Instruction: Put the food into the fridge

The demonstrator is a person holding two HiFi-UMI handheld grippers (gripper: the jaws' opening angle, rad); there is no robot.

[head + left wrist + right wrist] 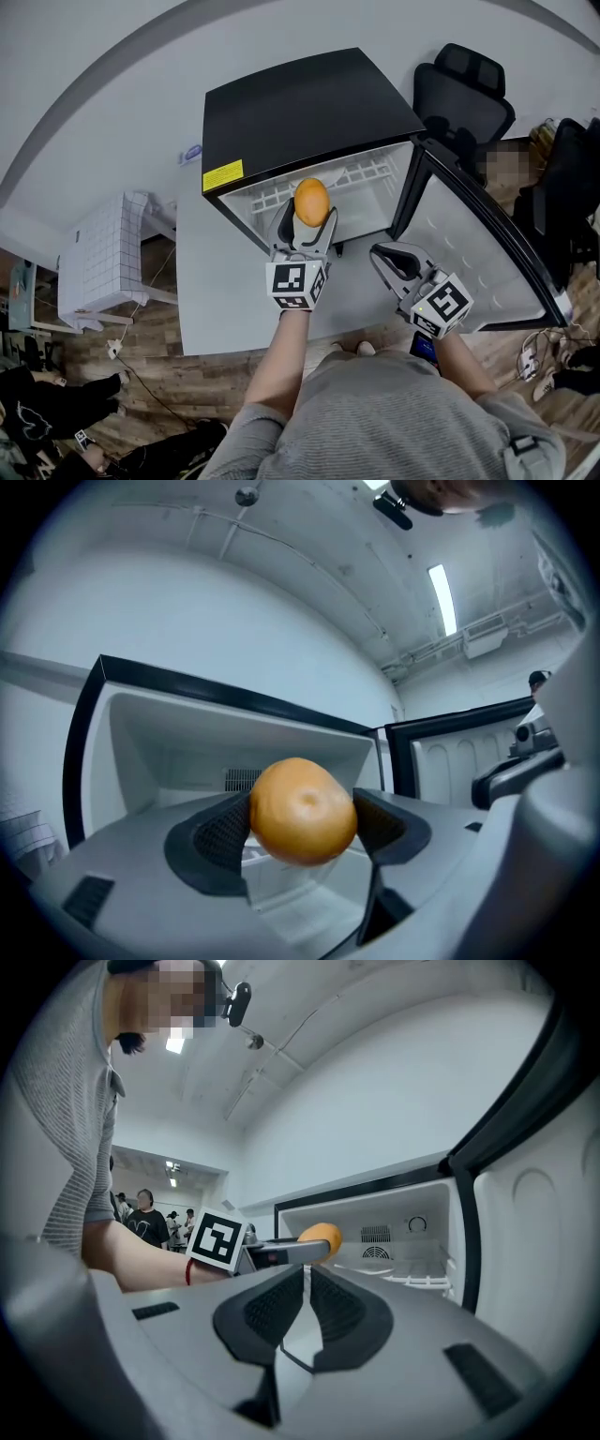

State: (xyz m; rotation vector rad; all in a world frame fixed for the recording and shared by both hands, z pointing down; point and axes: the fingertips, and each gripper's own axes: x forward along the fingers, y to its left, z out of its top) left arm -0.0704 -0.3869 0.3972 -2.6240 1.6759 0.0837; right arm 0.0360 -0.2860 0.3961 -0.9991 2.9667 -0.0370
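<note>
Left gripper, at the centre of the head view, has its jaws closed partway round an orange fruit, one pad pressed against each side. The fruit hangs at the mouth of the open fridge, just in front of the white wire shelf and not yet resting on anything. Right gripper, lower right of centre, holds nothing; its jaws are almost together, and it hovers beside the door, which stands swung out toward the right edge. The likeliest trouble is the fruit slipping: it is round and smooth, held only at two sides, so a tilt or a knock against the fridge's front edge could free it. Let go too near the front of the shelf, it might roll back out. The door could also drift shut on the left gripper.
</note>
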